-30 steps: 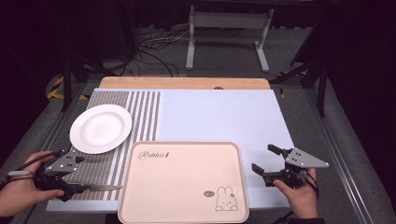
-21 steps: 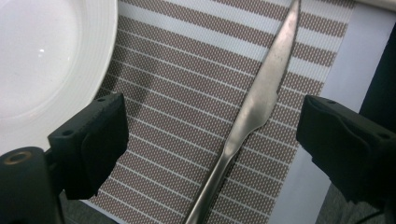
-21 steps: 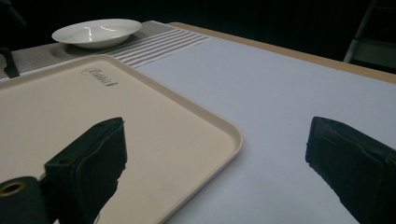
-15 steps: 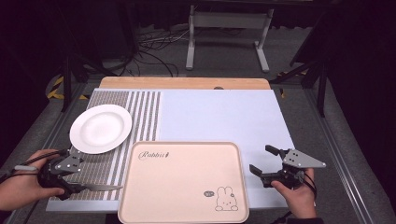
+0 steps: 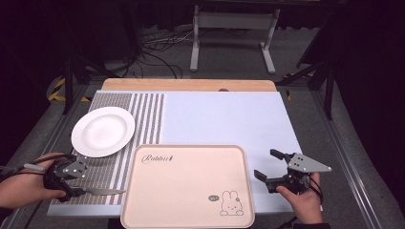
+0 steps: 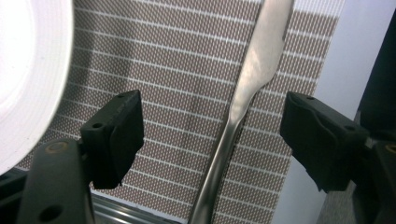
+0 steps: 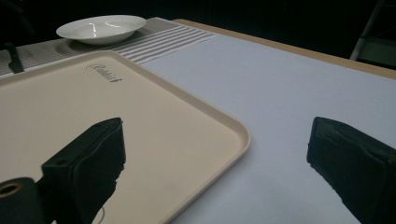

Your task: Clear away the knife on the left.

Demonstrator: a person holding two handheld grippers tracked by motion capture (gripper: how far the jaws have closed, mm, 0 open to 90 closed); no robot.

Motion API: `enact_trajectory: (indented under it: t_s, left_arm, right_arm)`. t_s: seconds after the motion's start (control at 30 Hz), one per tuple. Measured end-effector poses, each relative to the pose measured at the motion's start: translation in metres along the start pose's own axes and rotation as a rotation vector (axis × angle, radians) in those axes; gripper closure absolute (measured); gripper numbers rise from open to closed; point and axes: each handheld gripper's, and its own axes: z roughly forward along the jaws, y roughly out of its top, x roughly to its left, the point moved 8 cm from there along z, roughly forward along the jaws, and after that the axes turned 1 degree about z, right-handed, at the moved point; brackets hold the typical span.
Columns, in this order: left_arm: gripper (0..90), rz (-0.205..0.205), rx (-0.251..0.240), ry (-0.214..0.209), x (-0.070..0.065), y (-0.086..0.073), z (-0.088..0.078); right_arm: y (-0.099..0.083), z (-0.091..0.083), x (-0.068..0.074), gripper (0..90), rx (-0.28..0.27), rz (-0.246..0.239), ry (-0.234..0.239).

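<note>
Fingers [image 6: 116, 135] of left gripper [image 6: 212, 135] closing astride knife [image 6: 252, 79], neither touching.

High view above the near table edge, facing forward and down over the pink tray [image 5: 186, 186], left gripper view close over the striped mat left of the tray, right gripper view low at the tray's right rim [image 7: 233, 126], all sharing the white plate [image 5: 103, 131].

The plate [image 5: 103, 131] was white, the knife [image 6: 243, 107] silver, the mat [image 5: 143, 119] brown with white stripes — the tray [image 5: 186, 183] pale pink with a rabbit print.
</note>
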Motion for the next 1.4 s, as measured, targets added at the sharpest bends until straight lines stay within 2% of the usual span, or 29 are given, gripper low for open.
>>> enact_trajectory:
  t_s: [0.13,0.27,0.4,0.43,0.47,0.5,0.57,0.6,0.7,0.77,0.9,1.0,1.07,1.1,1.13,1.4]
  left_arm:
    - [29.1,0.020,0.039,-0.035,0.000,-0.005,0.005]
    - [34.8,0.056,0.077,-0.053,-0.002,-0.007,0.009]
    - [45.9,0.057,0.105,-0.081,-0.004,-0.008,0.011]
    - [45.9,0.064,0.129,-0.105,-0.005,-0.008,0.012]
    - [51.1,0.070,0.132,-0.107,-0.006,-0.008,0.013]
    - [53.4,0.091,0.146,-0.110,-0.005,-0.008,0.013]
    - [57.9,0.096,0.158,-0.113,-0.006,-0.008,0.015]
    - [59.3,0.113,0.168,-0.118,-0.005,-0.009,0.015]
    - [68.4,0.107,0.184,-0.133,-0.005,-0.010,0.015]
    - [71.2,0.131,0.200,-0.134,-0.004,-0.012,0.017]
    - [72.5,0.179,0.209,-0.134,-0.004,-0.011,0.019]
    - [72.8,0.209,0.234,-0.131,-0.005,-0.009,0.019]
    - [73.2,0.220,0.242,-0.130,-0.005,-0.009,0.019]
    - [75.8,0.232,0.248,-0.127,-0.004,-0.010,0.019]
    - [79.0,0.232,0.247,-0.131,-0.004,-0.010,0.019]
    - [79.6,0.246,0.254,-0.119,-0.005,-0.010,0.019]
  right_arm:
    - [0.000,0.000,0.001,5.5,0.003,-0.001,0.004]
    - [0.000,0.000,0.002,5.5,0.004,-0.004,0.012]
    - [-0.001,0.001,0.002,5.5,0.007,-0.001,0.015]
    - [-0.001,0.001,0.003,5.5,0.008,-0.002,0.019]
    - [-0.001,0.001,0.005,5.8,0.008,-0.005,0.031]
    - [-0.001,0.001,0.006,5.8,0.009,-0.006,0.035]
    - [0.000,0.001,0.007,5.8,0.009,-0.009,0.042]
    - [0.000,0.001,0.007,5.9,0.008,-0.009,0.045]
    - [0.000,0.002,0.008,5.9,0.003,0.001,0.059]
    - [0.001,0.001,0.010,5.8,-0.007,0.010,0.075]
    - [0.003,0.001,0.012,5.9,-0.021,0.018,0.096]
    - [0.003,0.001,0.013,5.8,-0.024,0.023,0.103]
    - [0.003,0.001,0.013,5.8,-0.024,0.021,0.105]
    - [0.003,0.001,0.013,5.8,-0.023,0.020,0.106]
    - [0.003,0.001,0.014,5.8,-0.024,0.019,0.107]
    - [0.002,0.001,0.013,5.8,-0.021,0.019,0.110]
